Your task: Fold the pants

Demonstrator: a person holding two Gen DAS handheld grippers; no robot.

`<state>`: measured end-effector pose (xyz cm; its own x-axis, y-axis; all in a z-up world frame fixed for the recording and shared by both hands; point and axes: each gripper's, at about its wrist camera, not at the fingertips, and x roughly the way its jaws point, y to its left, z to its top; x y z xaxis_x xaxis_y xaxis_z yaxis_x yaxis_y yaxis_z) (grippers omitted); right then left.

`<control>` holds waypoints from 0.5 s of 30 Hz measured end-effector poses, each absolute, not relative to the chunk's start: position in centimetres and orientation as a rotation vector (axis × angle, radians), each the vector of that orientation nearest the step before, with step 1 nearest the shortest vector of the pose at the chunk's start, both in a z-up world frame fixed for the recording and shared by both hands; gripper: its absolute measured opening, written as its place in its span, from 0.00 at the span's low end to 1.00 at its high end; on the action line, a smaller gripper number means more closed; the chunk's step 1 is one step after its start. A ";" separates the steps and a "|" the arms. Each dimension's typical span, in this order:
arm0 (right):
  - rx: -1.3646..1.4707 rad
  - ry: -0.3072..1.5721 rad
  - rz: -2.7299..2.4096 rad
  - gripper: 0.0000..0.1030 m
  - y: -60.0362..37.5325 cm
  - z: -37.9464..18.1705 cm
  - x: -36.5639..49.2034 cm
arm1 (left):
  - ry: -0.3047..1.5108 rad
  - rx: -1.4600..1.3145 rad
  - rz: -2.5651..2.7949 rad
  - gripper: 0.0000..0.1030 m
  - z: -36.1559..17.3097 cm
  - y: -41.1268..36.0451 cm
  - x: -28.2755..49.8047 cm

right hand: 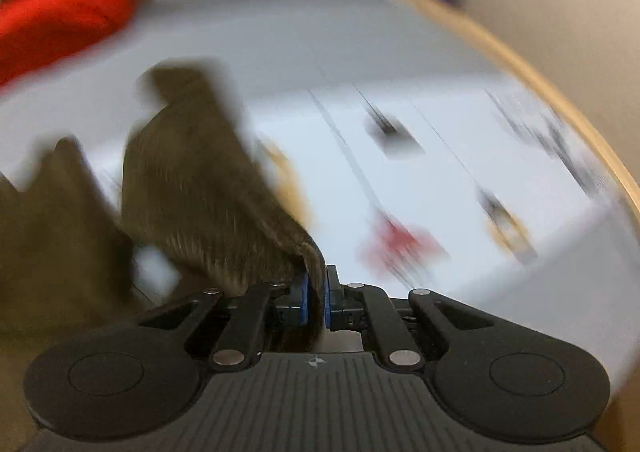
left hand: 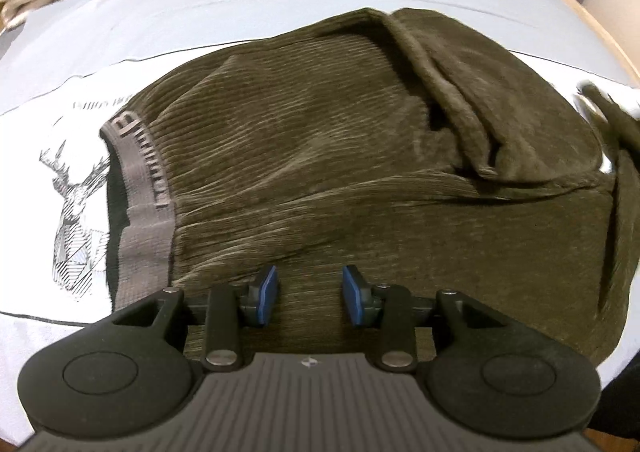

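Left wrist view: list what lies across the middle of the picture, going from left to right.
White cloth with a deer print → grey elastic waistband → olive ribbed pants → the bunched fold of a pant leg → the blurred pant end at the right edge.

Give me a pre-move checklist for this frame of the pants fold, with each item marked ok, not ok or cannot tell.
1. Right gripper has cloth: ok, shut on an edge of the olive pants.
2. Left gripper holding the pants down: not ok, pads apart above the corduroy, nothing pinched.
3. Waistband lying flat: ok, flat at the left over the deer-print sheet.
4. Upper layer smooth: not ok, a thick ridge of bunched fabric runs across it.
5. Landing spot for the lifted edge: cannot tell, the right wrist view is motion-blurred.
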<state>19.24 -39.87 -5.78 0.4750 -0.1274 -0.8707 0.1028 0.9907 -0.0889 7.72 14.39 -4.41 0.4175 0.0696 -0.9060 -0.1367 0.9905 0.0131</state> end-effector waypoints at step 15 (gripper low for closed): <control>0.525 0.994 -0.296 0.40 -52.9 -7.0 15.0 | 1.145 -0.028 0.119 0.49 -5.0 13.0 8.5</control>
<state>15.04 -52.87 -6.96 0.5198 -0.0010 -0.8543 0.4664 0.8382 0.2828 8.45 12.97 -4.98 0.4077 0.0799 -0.9096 -0.1082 0.9934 0.0387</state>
